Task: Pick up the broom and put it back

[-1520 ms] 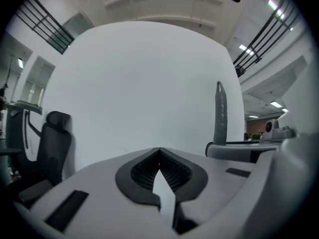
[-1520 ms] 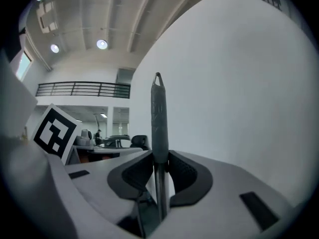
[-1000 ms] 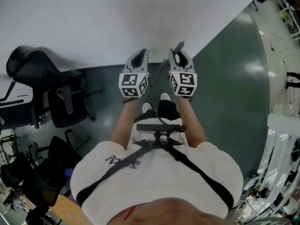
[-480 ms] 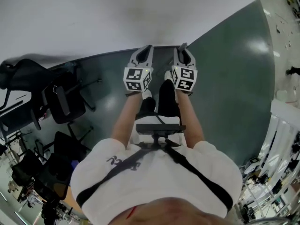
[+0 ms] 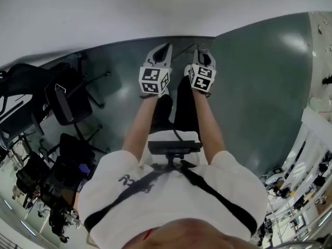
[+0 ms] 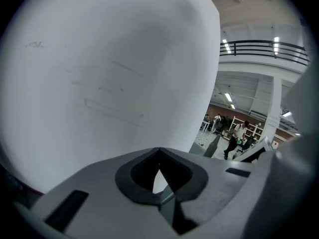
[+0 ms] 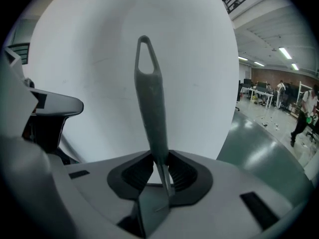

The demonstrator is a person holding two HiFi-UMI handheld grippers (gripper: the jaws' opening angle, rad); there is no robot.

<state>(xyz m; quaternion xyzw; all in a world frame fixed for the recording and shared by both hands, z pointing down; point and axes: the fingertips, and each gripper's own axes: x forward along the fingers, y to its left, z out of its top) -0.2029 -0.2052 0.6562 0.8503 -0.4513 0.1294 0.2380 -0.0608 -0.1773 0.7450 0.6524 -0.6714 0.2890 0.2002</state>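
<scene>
Both hands had come down! A second earlier the grippers hung against the white wall (image 5: 104, 9) in the middle of the head view. Now they sat over the dark green floor (image 5: 249, 87) right at the wall's foot, upper middle of the frame, with the arms stretched out lower.

The right gripper (image 7: 159, 171) had its fingers (image 7: 192, 176) clamped on the broom (image 7: 152, 108). The grey handle's looped tip stood up above them in the centre of the right gripper view, set against the wall. That grip hadn't budged through the drop. The left gripper (image 6: 159, 171), just beside it on the left, had its fingers (image 6: 134, 171) closed together with nothing between them. The brush end showed in no view.

My read was that the broom was already picked up and being lowered toward its spot by the wall, so the put-back was close. What remained was to rest it against the wall and let go.
</scene>
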